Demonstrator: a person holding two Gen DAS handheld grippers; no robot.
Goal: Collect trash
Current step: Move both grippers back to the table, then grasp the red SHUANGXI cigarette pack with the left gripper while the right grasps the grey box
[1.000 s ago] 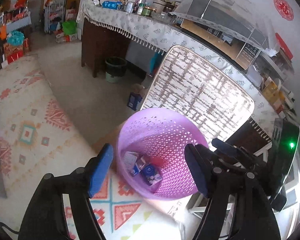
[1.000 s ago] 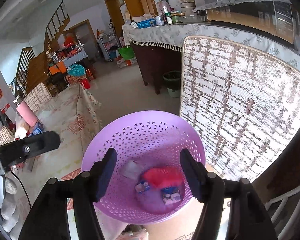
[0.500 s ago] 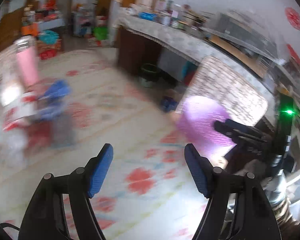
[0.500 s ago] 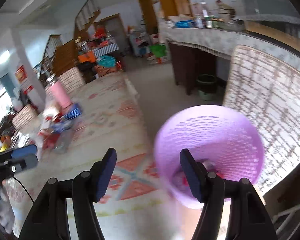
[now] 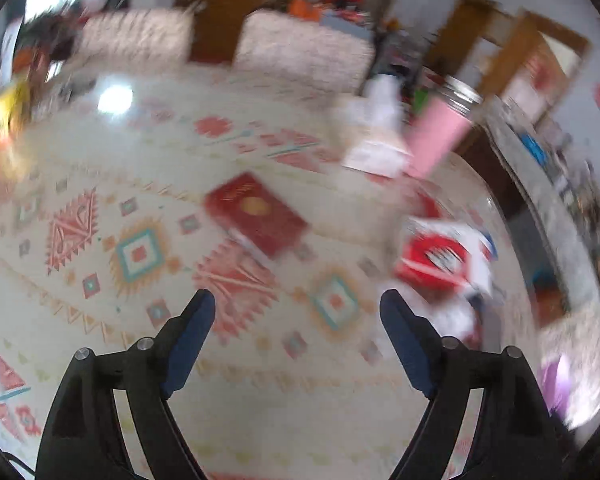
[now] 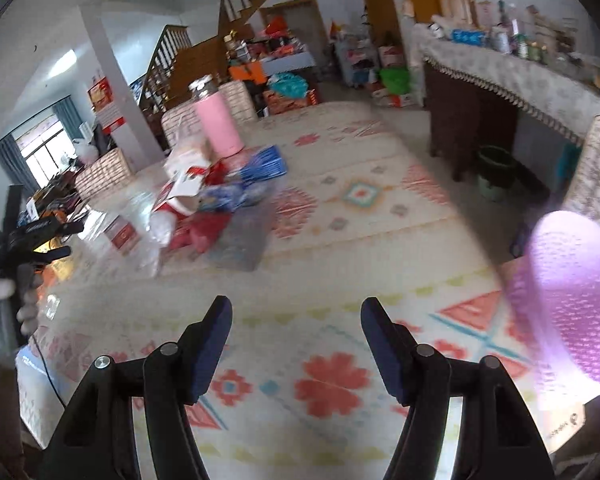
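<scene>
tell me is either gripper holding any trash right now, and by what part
Nothing is held. The left gripper is opening over the bare tablecloth, and the right gripper is open and empty too.

We see the left wrist view smeared throughout: a dark red flat box (image 5: 256, 220) and a red-and-white packet (image 5: 440, 260) carry unreadable print. In the right wrist view, the purple perforated plastic basket (image 6: 572, 300) is blurred and cut off by the right edge.
</scene>
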